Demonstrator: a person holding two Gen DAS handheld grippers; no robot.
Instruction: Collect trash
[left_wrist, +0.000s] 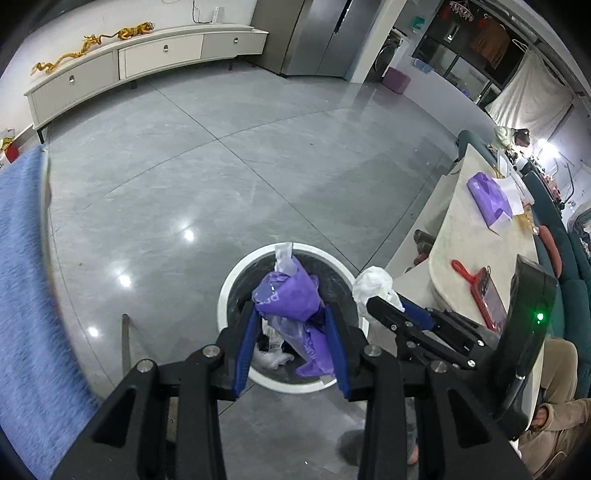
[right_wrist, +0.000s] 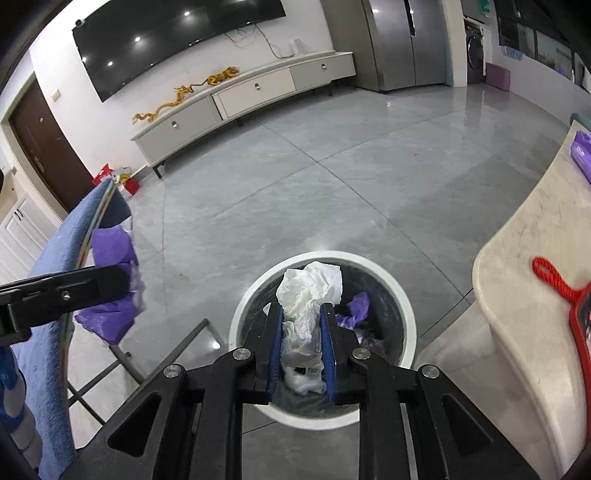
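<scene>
Left gripper (left_wrist: 291, 325) pinches purple wrapper (left_wrist: 286, 295), right gripper (right_wrist: 301, 332) white tissue (right_wrist: 306, 291)

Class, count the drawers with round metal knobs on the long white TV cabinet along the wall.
3: left drawer, middle drawer and right drawer, side by side along the long white TV cabinet. None seems hidden.

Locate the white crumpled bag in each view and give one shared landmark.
Left wrist: white bag right of centre, in the right gripper, beside the bin.
Right wrist: centre, between the blue pads, over the bin.
Shared landmark: the white-rimmed bin.
</scene>
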